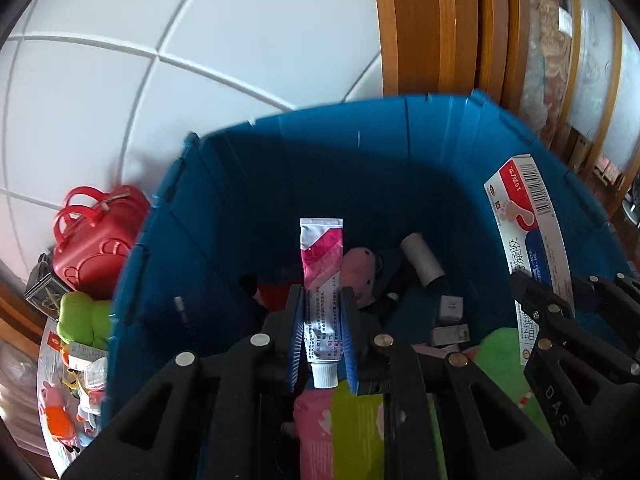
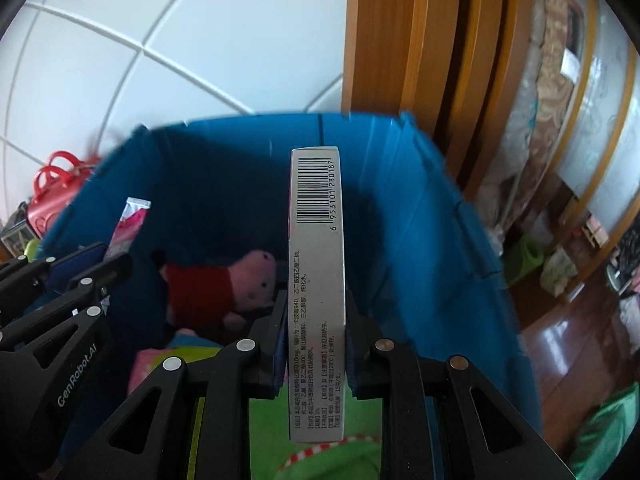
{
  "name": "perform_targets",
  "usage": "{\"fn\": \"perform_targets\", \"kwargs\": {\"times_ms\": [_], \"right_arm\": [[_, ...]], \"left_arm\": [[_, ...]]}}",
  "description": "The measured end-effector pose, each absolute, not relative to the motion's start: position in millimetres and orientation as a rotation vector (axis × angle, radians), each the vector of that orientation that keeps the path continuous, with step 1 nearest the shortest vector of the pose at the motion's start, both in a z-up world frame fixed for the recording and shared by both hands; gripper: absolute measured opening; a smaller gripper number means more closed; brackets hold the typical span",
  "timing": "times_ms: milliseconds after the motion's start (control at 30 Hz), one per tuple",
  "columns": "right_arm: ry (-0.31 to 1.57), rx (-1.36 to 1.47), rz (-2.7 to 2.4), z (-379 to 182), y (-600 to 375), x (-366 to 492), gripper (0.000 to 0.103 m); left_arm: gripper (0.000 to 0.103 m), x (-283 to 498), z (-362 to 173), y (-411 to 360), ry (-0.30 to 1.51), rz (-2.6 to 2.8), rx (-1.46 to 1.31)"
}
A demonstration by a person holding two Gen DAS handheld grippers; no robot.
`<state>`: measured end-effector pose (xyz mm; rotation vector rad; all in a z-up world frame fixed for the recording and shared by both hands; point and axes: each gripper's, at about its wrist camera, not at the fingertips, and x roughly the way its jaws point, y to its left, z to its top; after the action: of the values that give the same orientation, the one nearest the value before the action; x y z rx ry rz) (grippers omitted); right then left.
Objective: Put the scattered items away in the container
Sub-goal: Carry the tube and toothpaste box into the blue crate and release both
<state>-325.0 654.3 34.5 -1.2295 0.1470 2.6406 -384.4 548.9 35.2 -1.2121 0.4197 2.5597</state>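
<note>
Left tongs: pinching a pink-and-white tube near its white cap, the tube's crimped end pointing away, over the open blue container.
Right tongs: pinching a flat white carton by its broad faces, narrow barcode edge facing the camera, also above the container's opening.
Tongs relative to each other: side by side over the container; the left view shows the right tongs at its right edge, and the right view shows the left tongs at its left edge.
Carton, across views: only the left view shows its red, white and blue printed face with a foot drawing; the right view shows only the grey edge with small print.
Tube, across views: the right view catches just its crimped tip; the rest is behind the left tongs.
Inside the container: a pink plush toy in red, partly hidden by the carton; a cardboard roll; green and pink packaging cut off beneath the tongs.
Hard to make out: small dark and grey items on the container floor.
Outside the container: a red handbag, a green plush piece and small toys on the left, seen clearly only in the left view.
Surroundings: white tiled floor; wooden furniture behind.
</note>
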Motion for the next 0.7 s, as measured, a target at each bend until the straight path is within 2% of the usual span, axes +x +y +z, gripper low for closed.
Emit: {"fn": "perform_targets", "kwargs": {"times_ms": [100, 167, 233, 533, 700], "right_arm": [[0.126, -1.309, 2.602, 16, 658, -342, 0.023], [0.071, -1.328, 2.562, 5, 658, -350, 0.023], [0.092, -1.383, 2.560, -7, 661, -355, 0.023], [0.068, -1.450, 2.495, -31, 663, -357, 0.023], [0.098, -1.475, 2.472, -37, 672, -360, 0.024]], "left_arm": [[0.017, -397, 11, 554, 0.383, 2.492, -1.294], [0.017, -402, -4, 551, 0.408, 2.455, -1.335], [0.017, -401, -14, 551, 0.426, 2.439, -1.352], [0.017, -402, -21, 544, 0.375, 2.431, -1.384], [0.017, -403, -31, 550, 0.438, 2.413, -1.416]]}}
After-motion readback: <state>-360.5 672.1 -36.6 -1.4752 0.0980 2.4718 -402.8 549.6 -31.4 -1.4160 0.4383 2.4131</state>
